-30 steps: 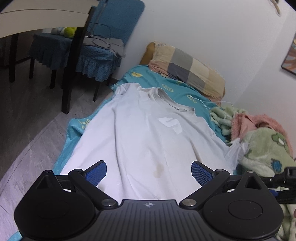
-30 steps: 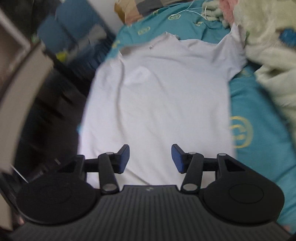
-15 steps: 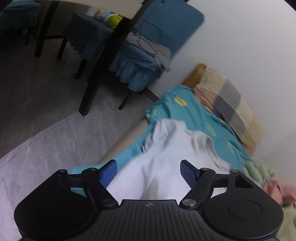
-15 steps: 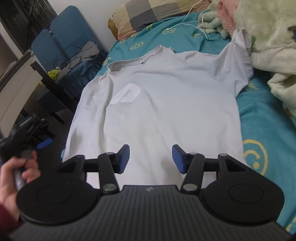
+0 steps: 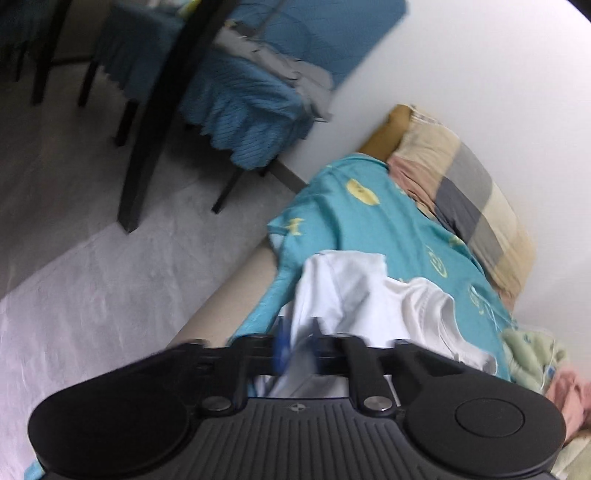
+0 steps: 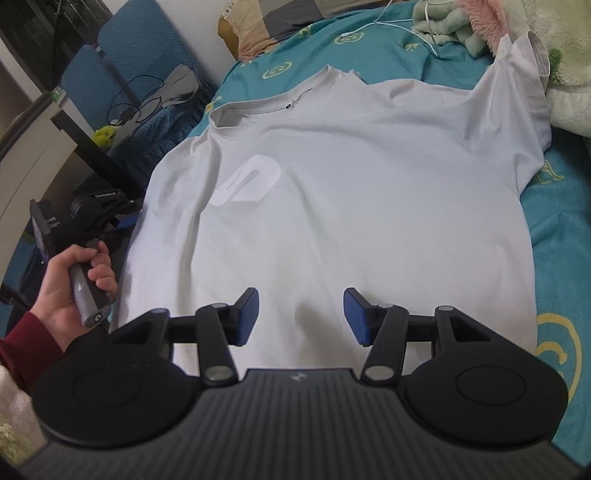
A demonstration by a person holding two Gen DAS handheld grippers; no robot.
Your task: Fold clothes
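A white T-shirt (image 6: pixel 332 206) with a white chest logo lies face up on a teal bedsheet (image 6: pixel 565 236), collar toward the pillow. My right gripper (image 6: pixel 300 318) is open and empty, hovering over the shirt's lower hem. My left gripper (image 5: pixel 295 345) is shut on the shirt's left edge near the sleeve (image 5: pixel 354 291), at the bed's side; it also shows in the right wrist view (image 6: pixel 125 221), held by a hand in a red cuff.
A plaid pillow (image 5: pixel 465 206) lies at the head of the bed against the white wall. Fluffy green and pink blankets (image 6: pixel 517 22) pile along the shirt's right. A blue chair (image 5: pixel 258 92) and dark table legs (image 5: pixel 147 140) stand on the grey floor left of the bed.
My left gripper swung to the shirt's left edge and closed on the fabric. My right gripper stayed open over the hem, moving slightly closer.
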